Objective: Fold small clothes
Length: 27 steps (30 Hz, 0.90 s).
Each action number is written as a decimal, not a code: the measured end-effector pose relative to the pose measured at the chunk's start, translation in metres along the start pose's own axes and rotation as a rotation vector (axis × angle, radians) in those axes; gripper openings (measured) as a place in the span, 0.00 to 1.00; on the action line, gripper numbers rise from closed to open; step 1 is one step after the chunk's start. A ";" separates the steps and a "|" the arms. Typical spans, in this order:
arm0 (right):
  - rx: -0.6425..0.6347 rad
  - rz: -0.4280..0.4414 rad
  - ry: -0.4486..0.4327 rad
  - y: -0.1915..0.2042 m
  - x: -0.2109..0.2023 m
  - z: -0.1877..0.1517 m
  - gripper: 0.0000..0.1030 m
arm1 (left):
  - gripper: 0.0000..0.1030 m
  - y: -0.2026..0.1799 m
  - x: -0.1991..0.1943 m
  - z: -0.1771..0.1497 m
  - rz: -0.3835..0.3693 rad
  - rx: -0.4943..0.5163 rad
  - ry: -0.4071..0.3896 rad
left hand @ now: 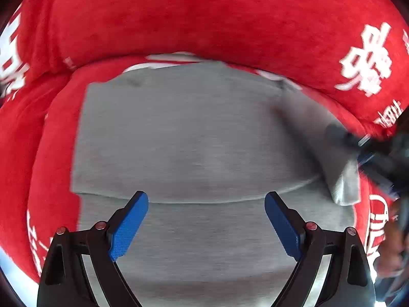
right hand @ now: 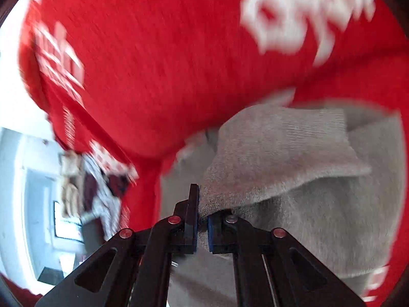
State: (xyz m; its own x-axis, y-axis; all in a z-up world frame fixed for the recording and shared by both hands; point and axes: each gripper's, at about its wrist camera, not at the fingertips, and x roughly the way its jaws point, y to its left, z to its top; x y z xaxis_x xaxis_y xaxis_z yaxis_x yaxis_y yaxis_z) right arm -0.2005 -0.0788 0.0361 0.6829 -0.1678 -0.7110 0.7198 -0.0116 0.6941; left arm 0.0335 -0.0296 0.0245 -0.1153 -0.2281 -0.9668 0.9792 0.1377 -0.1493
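- A grey knit garment [left hand: 194, 138] is seen laid flat on a red plush cushion with white printed lettering [left hand: 204, 18]; the padded back of the cushion rises behind the garment's far edge.
- One fold is judged already made: a doubled layer with a clean straight edge runs across the garment just ahead of the left gripper [left hand: 206, 226].
- The left gripper is held above the near part of the garment, blue pads spread wide, nothing between them, no cloth touched as far as can be told.
- The right gripper [right hand: 203, 226] is clamped onto a corner of the grey knit garment [right hand: 281, 158]; cloth is pinched between the nearly closed jaws and a flap is lifted off the layer beneath.
- In the left wrist view the same lifted corner is seen at the right edge of the garment, beside the blurred right gripper [left hand: 368, 151].
- Heavy blur in the right wrist view; details beyond the cushion are not readable.
- Progress is judged as mid-way: a side flap is being carried over, not yet laid down; flattening and any further fold are left.
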 end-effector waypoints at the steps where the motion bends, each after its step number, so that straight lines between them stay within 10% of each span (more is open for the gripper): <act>1: 0.019 -0.031 0.024 -0.003 0.012 -0.003 0.09 | 0.91 0.009 0.000 0.000 0.007 -0.017 0.002; 6: 0.189 -0.054 -0.006 -0.023 0.017 -0.019 0.53 | 0.90 0.043 -0.003 -0.003 0.007 -0.060 -0.001; 10: 0.332 -0.039 -0.129 -0.037 -0.007 -0.019 0.51 | 0.91 0.062 -0.008 -0.005 -0.013 -0.092 -0.011; 12: 0.358 -0.051 -0.145 -0.036 -0.007 -0.010 0.19 | 0.91 0.067 -0.009 -0.002 -0.020 -0.110 -0.015; 13: 0.331 -0.056 -0.145 -0.029 -0.005 -0.004 0.06 | 0.91 0.070 -0.011 -0.001 -0.025 -0.119 -0.020; 20: -0.216 -0.143 0.028 0.082 0.055 -0.003 0.07 | 0.90 0.096 -0.021 0.000 -0.031 -0.159 -0.051; 27: -0.463 -0.379 0.258 0.103 0.118 -0.050 0.23 | 0.90 0.110 -0.016 -0.001 -0.061 -0.186 -0.027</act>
State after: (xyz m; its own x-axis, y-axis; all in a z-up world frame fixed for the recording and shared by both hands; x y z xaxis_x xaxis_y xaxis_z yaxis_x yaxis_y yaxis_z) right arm -0.0397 -0.0505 0.0176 0.3372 0.0073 -0.9414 0.8569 0.4117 0.3101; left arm 0.1426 -0.0102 0.0235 -0.1665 -0.2669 -0.9493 0.9224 0.2982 -0.2456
